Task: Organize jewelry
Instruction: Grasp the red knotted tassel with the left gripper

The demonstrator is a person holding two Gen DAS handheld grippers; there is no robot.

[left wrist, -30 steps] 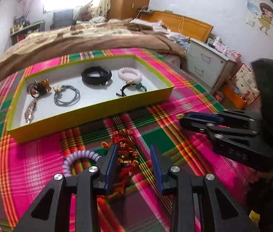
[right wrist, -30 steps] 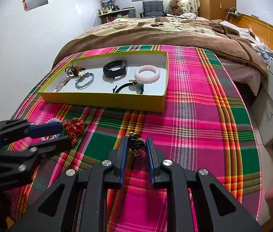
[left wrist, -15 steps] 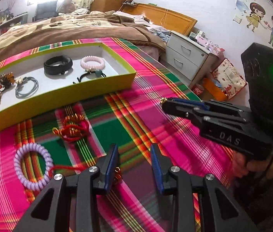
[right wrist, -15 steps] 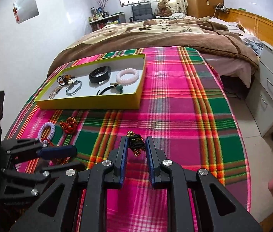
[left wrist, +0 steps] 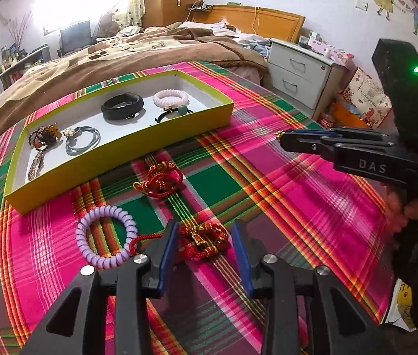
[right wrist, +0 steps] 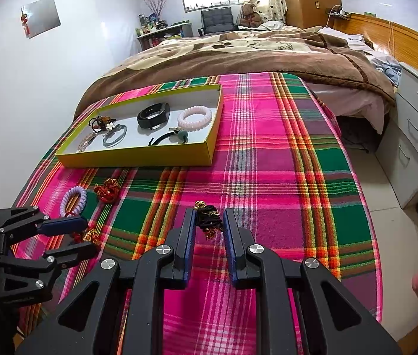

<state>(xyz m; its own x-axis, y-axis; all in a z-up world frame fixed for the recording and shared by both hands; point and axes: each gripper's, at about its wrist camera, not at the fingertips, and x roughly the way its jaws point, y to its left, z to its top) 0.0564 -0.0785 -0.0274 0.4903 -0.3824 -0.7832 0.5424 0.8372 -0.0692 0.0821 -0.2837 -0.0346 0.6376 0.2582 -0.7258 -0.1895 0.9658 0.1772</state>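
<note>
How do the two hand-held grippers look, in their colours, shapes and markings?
Both are matte black with open triangular frames and silver screws. The left gripper and the right gripper have flat blue pads on their inner finger faces. The right one's body bears white letters "DAS", and a tall black block above it shows a green light.

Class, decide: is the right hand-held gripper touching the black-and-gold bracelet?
Touching. The right wrist view shows the black-and-gold bracelet pinched between both fingers of the right hand-held gripper, with no gap on either side.
</note>
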